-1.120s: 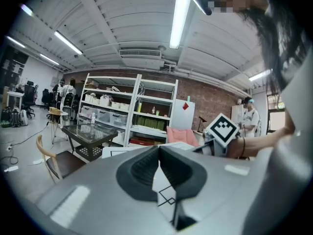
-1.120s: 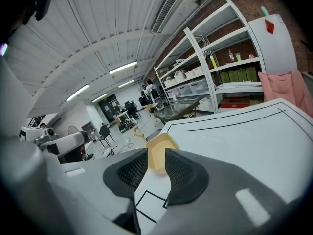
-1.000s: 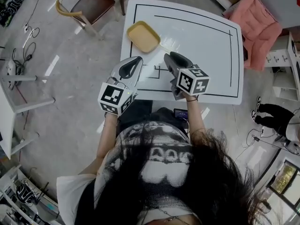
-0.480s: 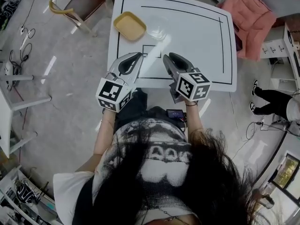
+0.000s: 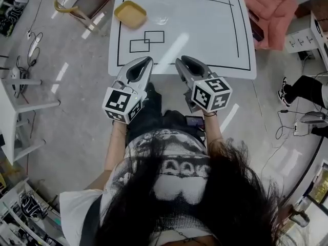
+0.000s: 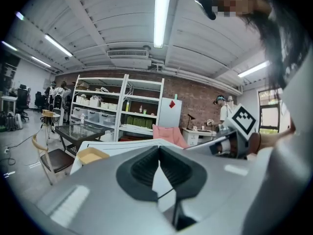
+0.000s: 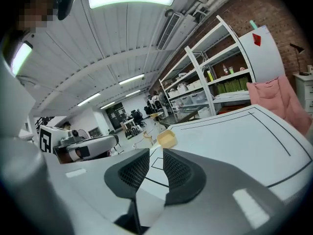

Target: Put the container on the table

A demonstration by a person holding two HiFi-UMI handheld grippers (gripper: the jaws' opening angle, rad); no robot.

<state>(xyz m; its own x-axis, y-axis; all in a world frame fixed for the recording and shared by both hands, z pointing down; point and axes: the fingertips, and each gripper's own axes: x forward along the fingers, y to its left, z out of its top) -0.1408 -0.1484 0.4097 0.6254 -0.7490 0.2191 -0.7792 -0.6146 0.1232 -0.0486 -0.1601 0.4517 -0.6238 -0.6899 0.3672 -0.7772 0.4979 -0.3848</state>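
Jaws first: the right gripper [image 5: 179,61] has its two dark ribbed pads a narrow slot apart. They have just been closing toward each other with nothing between them, and only tabletop shows through the gap. The left gripper [image 5: 148,60] has its tips pressed together, the pads splaying apart only further back, and it carries nothing either.

Both grippers are held side by side by the person, pointing toward the far side and tipped a little downward, at the near edge of the white table [image 5: 205,40]. A black line runs round the tabletop, and two small overlapping rectangles [image 5: 147,41] are drawn on its left half.

The yellow container [image 5: 130,13] sits on the table at the far left corner, open side up, well apart from both grippers. Just right of it lies a clear glassy thing [image 5: 161,18], too faint to name.

Off the far left corner stands a chair [image 5: 91,2] with a dark seat. A pink cushion [image 5: 269,12] lies at the far right. Shelving [image 6: 112,106] with bins lines a brick wall beyond.
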